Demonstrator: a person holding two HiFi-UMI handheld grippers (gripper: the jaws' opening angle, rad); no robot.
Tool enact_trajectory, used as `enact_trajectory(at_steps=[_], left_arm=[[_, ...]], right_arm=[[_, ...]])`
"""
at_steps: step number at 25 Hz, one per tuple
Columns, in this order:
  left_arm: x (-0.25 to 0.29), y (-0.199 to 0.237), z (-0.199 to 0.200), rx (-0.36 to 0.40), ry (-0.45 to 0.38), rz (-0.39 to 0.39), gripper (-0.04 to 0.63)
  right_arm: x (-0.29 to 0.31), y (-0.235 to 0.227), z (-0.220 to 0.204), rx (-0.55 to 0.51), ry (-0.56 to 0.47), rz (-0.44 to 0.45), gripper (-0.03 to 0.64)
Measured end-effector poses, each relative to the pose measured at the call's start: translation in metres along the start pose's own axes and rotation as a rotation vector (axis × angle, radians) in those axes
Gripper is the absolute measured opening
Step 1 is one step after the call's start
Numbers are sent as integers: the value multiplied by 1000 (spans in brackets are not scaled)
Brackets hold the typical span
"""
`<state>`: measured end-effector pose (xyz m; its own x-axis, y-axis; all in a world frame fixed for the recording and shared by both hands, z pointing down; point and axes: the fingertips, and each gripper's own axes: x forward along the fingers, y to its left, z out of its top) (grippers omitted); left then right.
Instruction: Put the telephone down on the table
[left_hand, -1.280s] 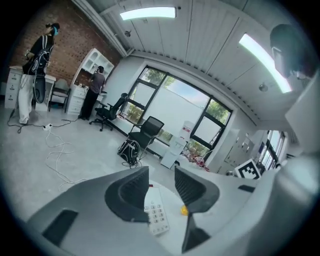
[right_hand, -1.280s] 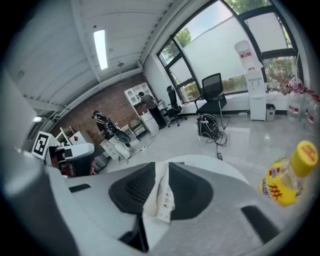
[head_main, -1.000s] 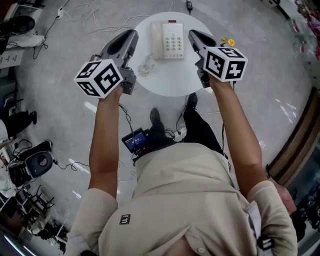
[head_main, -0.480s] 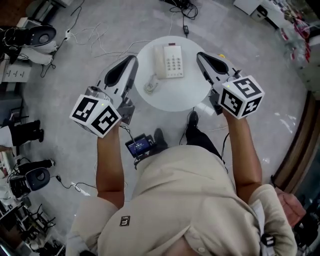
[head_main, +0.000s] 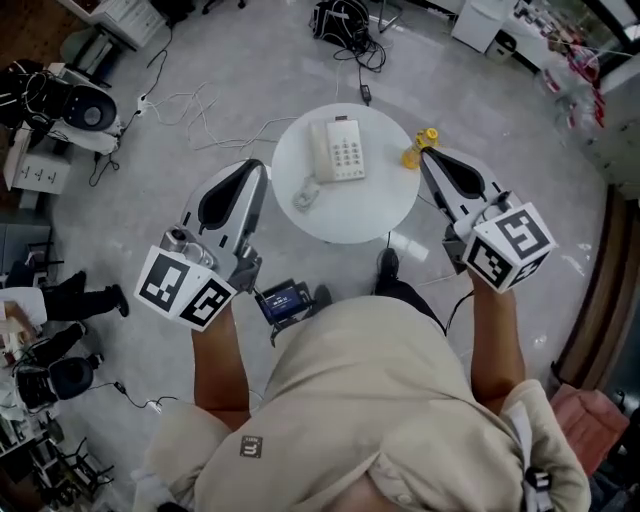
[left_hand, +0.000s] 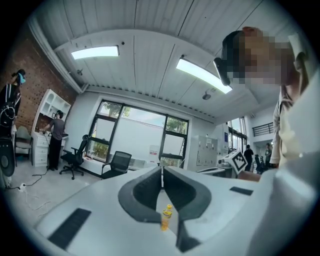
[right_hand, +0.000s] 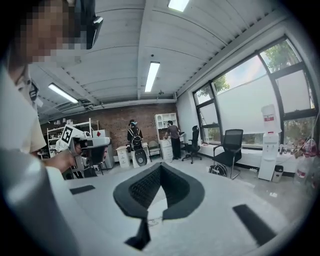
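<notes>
Readable text: none.
Key marks on the telephone (head_main: 337, 150) and the shirt emblem (head_main: 250, 447) are too small to read.

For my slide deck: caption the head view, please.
Telephone on the round white table, left gripper and right gripper shut and empty either side.

head: steeply down, high above table (head_main: 360, 210) | gripper views: level, roomward

We are seeing the telephone (head_main: 337, 150) as smooth white plastic on the matt white desk (head_main: 385, 205). The floor (head_main: 250, 80) around the desk is shining glossy grey. The right tongs (right_hand: 159, 167) are showing matt grey plastic with rough dark pads (right_hand: 143, 188).
</notes>
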<state>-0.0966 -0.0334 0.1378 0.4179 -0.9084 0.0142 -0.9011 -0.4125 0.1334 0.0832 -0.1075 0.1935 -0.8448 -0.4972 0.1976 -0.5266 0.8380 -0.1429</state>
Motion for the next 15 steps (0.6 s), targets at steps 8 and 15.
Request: enact_trajectory(at_steps=[8,15], left_arm=[[-16,-5,16,17,2,-15,14],[-25,-7,19,13,7,-23,14]], right_arm=[[-24,13,12,-1,-13,-39,-9],[-32,21,17,-5,-16,-56,-9]])
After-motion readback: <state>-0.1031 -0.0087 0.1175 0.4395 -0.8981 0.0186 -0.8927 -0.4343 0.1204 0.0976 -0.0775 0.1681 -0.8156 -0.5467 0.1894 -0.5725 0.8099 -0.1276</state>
